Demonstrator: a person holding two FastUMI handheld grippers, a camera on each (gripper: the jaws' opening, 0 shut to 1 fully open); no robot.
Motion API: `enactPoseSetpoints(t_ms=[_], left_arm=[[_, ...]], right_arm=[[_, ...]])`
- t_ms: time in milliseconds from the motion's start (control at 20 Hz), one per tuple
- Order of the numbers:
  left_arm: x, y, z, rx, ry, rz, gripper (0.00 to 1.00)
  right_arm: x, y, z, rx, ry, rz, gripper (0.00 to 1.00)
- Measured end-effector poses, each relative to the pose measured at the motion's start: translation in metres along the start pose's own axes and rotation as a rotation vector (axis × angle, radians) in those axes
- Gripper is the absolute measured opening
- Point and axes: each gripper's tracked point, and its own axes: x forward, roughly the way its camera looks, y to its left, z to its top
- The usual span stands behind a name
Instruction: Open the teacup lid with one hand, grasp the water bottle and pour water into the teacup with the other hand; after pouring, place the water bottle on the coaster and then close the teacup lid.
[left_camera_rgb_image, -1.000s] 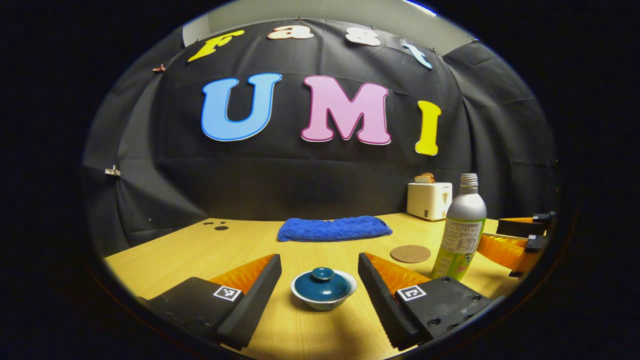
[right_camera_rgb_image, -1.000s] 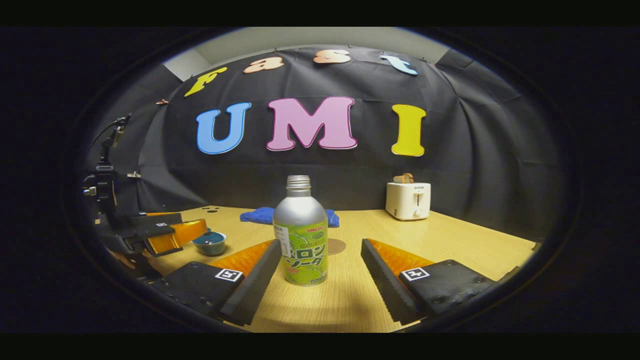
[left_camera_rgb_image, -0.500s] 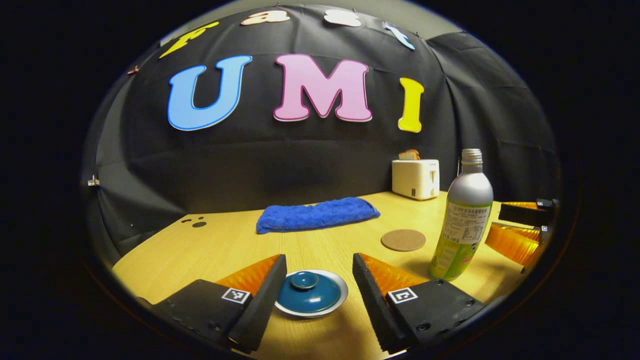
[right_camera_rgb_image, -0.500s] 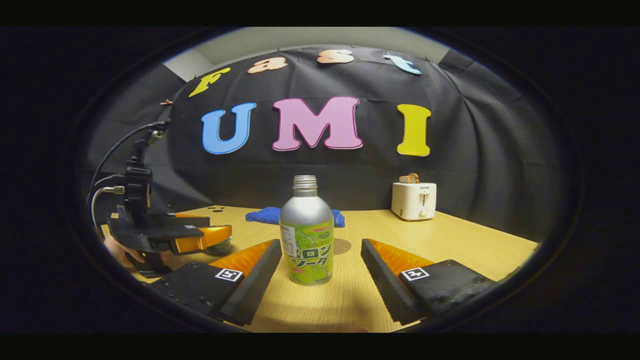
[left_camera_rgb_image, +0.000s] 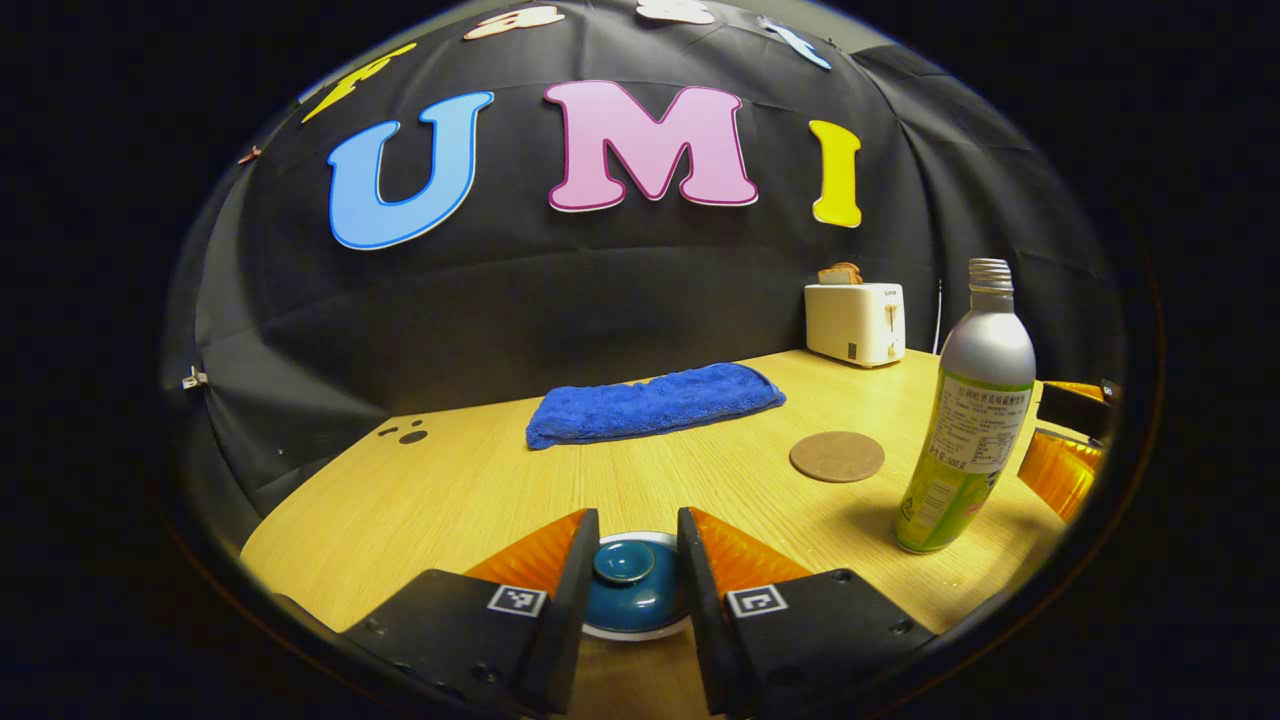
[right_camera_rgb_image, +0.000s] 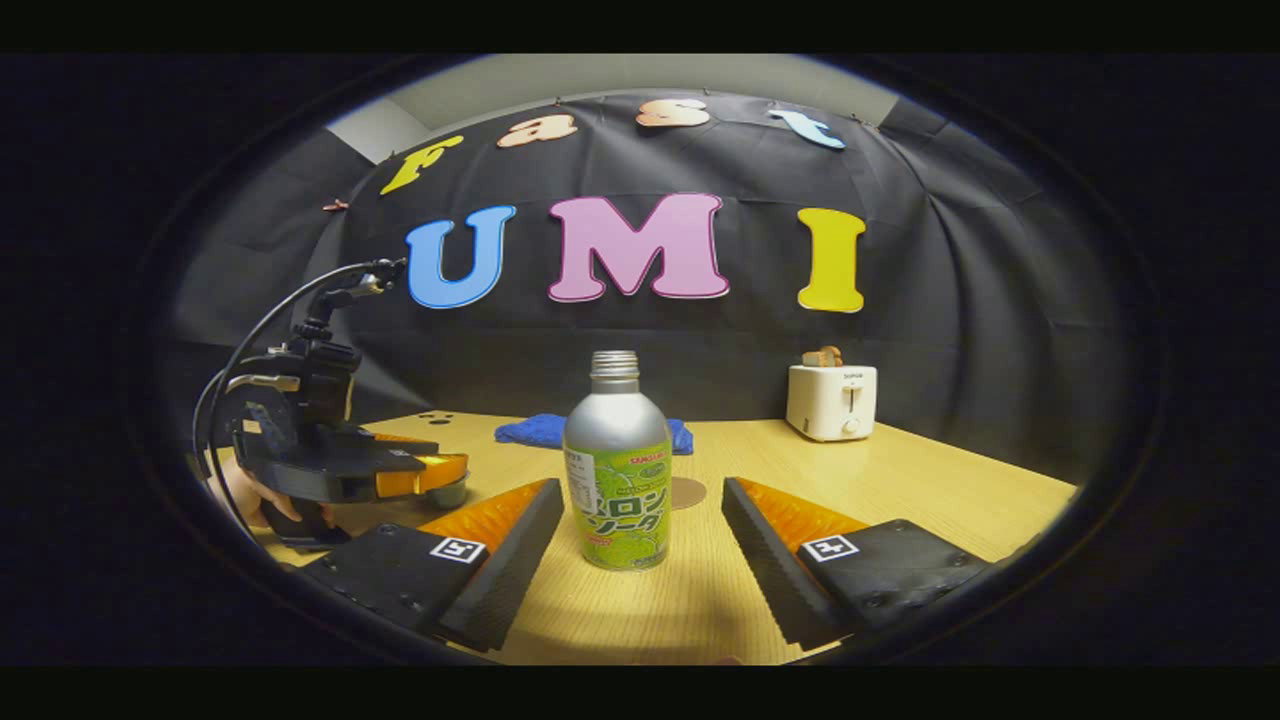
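Straddling the teacup lid (left_camera_rgb_image: 622, 585), the left gripper (left_camera_rgb_image: 630, 575) has its 2 fingers narrowed close beside the knob; contact can't be told. The right gripper (right_camera_rgb_image: 640, 560) gapes wide around the upright water bottle (right_camera_rgb_image: 616, 470), untouched. The coaster (left_camera_rgb_image: 836, 456) lies just beyond the bottle on the table (left_camera_rgb_image: 470, 490).

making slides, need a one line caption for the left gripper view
Left gripper closing on the lid knob of the teacup, water bottle upright beside the coaster.
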Motion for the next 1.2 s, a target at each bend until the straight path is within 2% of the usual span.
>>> enactPoseSetpoints(t_ms=[100, 150, 400, 550, 900, 1200], left_arm=[[-0.001, 0.004, 0.001, -0.005, -0.006, 0.011, 0.39], [-0.001, 0.002, 0.001, -0.007, -0.009, 0.006, 0.35], [-0.004, 0.002, 0.003, -0.005, -0.026, 0.011, 0.34], [-0.007, 0.004, 0.008, -0.012, -0.068, 0.022, 0.3], [-0.02, 0.019, 0.016, -0.092, -0.162, 0.046, 0.29], [-0.046, 0.055, 0.004, -0.084, -0.161, 0.093, 0.29]], right_arm=[[0.0, 0.0, 0.0, 0.0, 0.0, 0.003, 0.99], [0.0, 0.001, 0.0, 0.001, 0.0, 0.005, 0.99], [0.0, 0.002, 0.0, 0.001, 0.001, 0.012, 0.99], [0.0, 0.001, 0.0, 0.0, 0.001, 0.012, 0.99], [0.0, 0.001, 0.001, 0.0, 0.001, 0.012, 0.99], [-0.001, 0.001, 0.001, 0.001, 0.001, 0.012, 0.99]])
